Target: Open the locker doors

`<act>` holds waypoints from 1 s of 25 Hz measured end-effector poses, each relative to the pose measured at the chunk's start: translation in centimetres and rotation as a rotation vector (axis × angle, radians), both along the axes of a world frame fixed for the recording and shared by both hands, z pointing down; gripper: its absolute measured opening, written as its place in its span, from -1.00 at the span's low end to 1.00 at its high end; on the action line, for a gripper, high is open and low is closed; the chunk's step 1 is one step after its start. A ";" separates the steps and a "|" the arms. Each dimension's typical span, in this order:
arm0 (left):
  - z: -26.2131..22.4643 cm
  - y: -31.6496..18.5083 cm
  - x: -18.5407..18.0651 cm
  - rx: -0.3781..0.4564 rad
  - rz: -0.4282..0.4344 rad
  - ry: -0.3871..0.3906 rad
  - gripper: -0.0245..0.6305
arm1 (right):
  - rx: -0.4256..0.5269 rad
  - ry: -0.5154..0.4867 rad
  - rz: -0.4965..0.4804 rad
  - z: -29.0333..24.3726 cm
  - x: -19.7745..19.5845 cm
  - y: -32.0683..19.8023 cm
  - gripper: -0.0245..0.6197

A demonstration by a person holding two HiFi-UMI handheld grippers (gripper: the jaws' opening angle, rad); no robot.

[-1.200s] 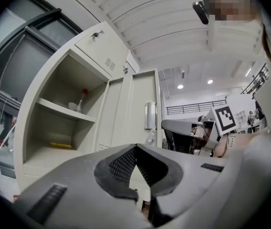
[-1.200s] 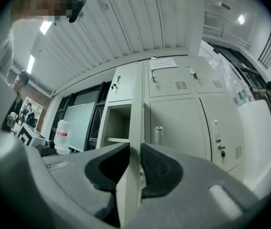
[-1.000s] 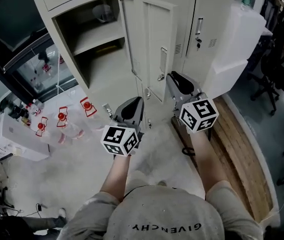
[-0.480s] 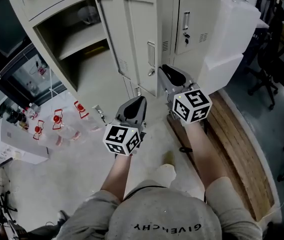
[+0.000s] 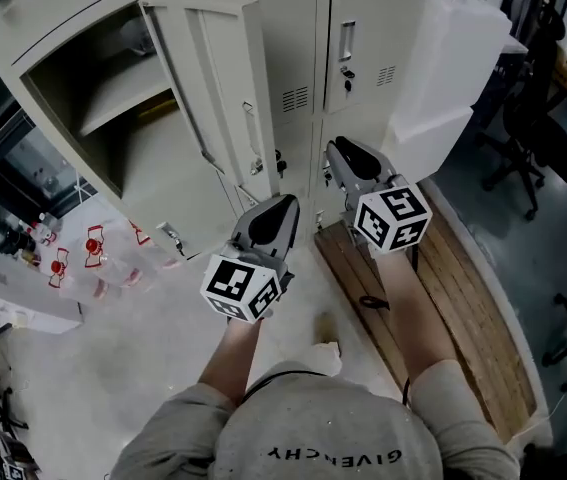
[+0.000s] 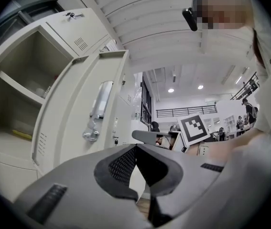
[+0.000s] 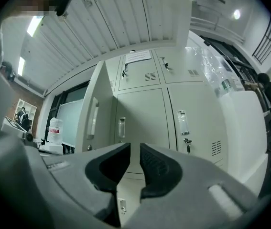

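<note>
**One locker open, the next ahead**

The open door [image 5: 218, 98] stands at eleven o'clock and the closed door [image 5: 378, 28] at one. The left tongs [image 5: 271, 213] are closed and empty. The right tongs [image 5: 343, 158] are a slit apart and empty, and probably must reach the handle [image 5: 346, 40].

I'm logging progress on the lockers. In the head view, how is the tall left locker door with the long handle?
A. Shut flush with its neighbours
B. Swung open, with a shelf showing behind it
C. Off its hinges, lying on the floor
B: the left door is swung out from the locker front and bares the shelf inside, while the right door beside it is shut flush.
</note>
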State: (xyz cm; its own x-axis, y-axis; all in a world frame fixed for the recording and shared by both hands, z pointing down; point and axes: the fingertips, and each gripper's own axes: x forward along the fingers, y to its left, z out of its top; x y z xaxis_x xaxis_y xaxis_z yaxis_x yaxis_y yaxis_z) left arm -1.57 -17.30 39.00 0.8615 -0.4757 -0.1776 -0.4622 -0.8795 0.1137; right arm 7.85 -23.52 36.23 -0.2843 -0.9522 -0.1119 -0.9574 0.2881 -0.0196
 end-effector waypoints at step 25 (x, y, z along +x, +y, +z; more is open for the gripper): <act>1.2 -11.6 15.0 -0.013 -0.178 -0.011 -0.93 | -0.025 0.067 -0.147 0.5 12.5 -12.0 -0.52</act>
State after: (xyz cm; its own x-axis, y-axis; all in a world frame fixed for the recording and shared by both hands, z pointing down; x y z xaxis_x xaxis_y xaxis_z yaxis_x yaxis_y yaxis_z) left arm 13.43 -28.86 40.21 0.7651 -0.6234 -0.1614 -0.6121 -0.7819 0.1184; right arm 20.32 -35.50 36.77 -0.4266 -0.9021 -0.0646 -0.9044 0.4252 0.0343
